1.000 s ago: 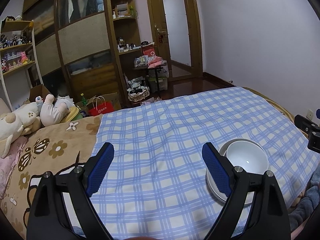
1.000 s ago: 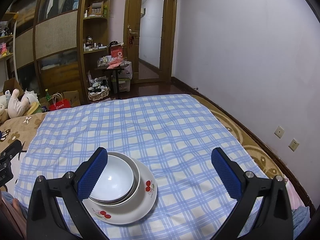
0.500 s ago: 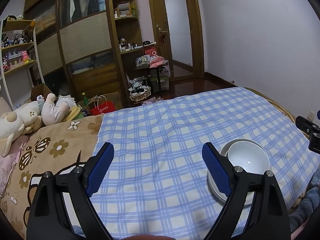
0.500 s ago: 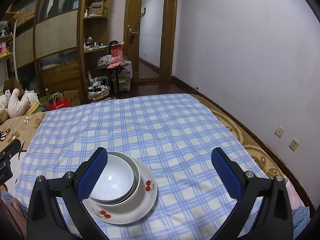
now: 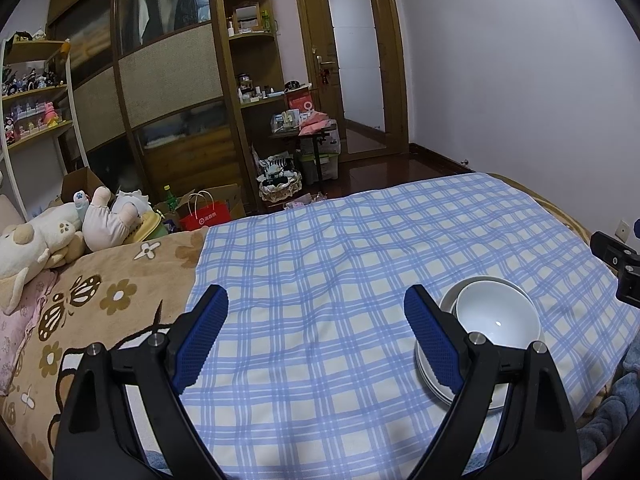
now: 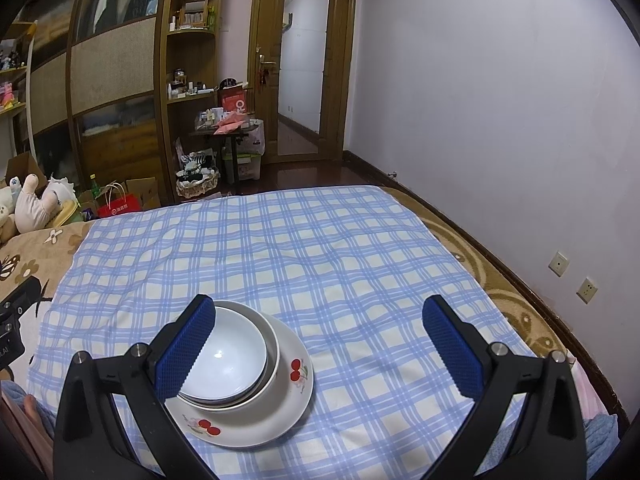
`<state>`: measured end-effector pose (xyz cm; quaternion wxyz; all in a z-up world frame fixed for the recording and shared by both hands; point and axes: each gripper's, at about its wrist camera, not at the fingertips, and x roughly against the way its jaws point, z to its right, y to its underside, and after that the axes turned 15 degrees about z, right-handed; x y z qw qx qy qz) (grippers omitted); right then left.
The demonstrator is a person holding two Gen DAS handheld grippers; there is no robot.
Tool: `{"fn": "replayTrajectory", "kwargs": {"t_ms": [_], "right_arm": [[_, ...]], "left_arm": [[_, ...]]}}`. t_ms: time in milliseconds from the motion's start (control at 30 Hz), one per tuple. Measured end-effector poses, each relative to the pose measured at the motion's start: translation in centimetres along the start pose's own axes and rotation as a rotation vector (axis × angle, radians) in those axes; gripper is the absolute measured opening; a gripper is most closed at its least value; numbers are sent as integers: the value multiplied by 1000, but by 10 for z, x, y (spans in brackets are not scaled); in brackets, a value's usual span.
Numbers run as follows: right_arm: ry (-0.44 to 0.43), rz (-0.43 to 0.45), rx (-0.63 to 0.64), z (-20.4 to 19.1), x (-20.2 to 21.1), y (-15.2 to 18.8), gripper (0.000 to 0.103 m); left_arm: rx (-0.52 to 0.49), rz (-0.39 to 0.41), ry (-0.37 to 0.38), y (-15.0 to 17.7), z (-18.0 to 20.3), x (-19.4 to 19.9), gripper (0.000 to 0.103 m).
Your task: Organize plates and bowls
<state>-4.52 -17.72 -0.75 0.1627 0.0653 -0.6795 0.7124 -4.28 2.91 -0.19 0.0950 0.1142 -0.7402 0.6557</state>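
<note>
While hovering over the bed (image 5: 120, 300), spreading wide: left tool (image 5: 316, 330), blue pads (image 5: 202, 338) apart, gripping nothing, only blue checked cloth (image 5: 320, 280) showing between them. Lying at far left, stuffed toys (image 5: 48, 232) on the brown flowered cover. Sitting right of that tool, near the cloth's near edge: white bowl (image 6: 228, 356) nesting in a second bowl (image 6: 272, 354), both resting on a cherry-patterned plate (image 6: 296, 380); possibly more plates stacking beneath, hard telling from the left view. Hanging just right of the stack, right tool (image 6: 318, 346), released too, left pad (image 6: 184, 350) overlapping the bowl's rim in view, probably not touching.
</note>
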Motion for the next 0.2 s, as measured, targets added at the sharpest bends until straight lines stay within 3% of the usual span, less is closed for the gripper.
{"fn": "replayTrajectory", "kwargs": {"t_ms": [200], "right_arm": [[-1,-1,1,1,0,1,103]], "left_arm": [[1,-2,-2,0,-2,0,89]]}}
